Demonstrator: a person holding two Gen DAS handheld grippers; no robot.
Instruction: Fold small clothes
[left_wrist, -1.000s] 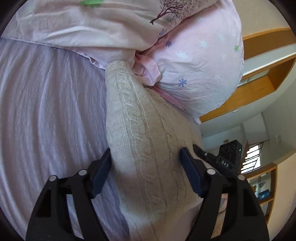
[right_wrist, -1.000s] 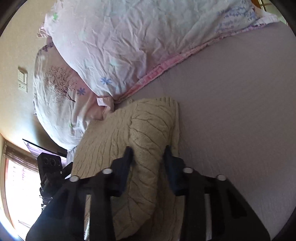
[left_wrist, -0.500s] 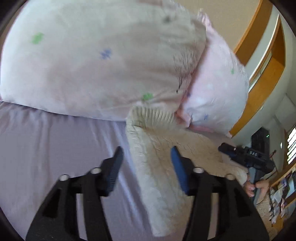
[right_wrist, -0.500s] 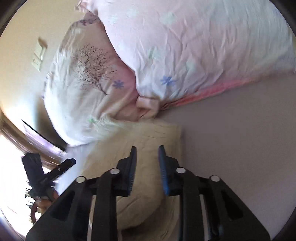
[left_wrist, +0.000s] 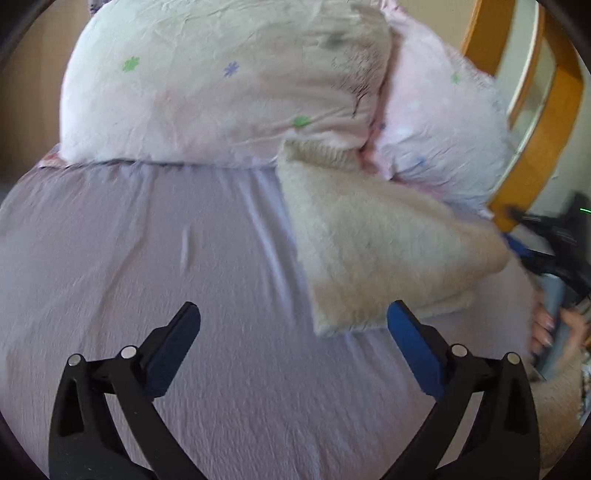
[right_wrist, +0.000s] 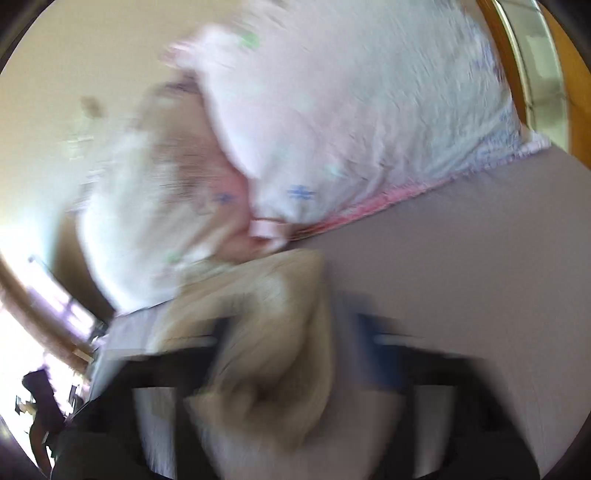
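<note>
A folded cream cable-knit sweater (left_wrist: 373, 243) lies on the lilac bedsheet (left_wrist: 147, 251), its far end against the pillows. My left gripper (left_wrist: 293, 328) is open and empty, held back from the sweater's near corner over the sheet. In the right wrist view the sweater (right_wrist: 273, 332) fills the middle, badly blurred. My right gripper (right_wrist: 291, 354) is a dark smear there, with the sweater between its fingers; I cannot tell if it grips. It also shows at the right edge of the left wrist view (left_wrist: 546, 254).
Two pale pink flowered pillows (left_wrist: 229, 85) are stacked at the head of the bed. A wooden headboard frame (left_wrist: 543, 122) curves at the right. The person's hand (left_wrist: 554, 328) is at the right edge.
My left gripper has opened wide and pulled back off the sweater toward the near sheet. The right wrist view has swung fast and blurred; its fingers, half a second ago nearly closed, now look wider apart.
</note>
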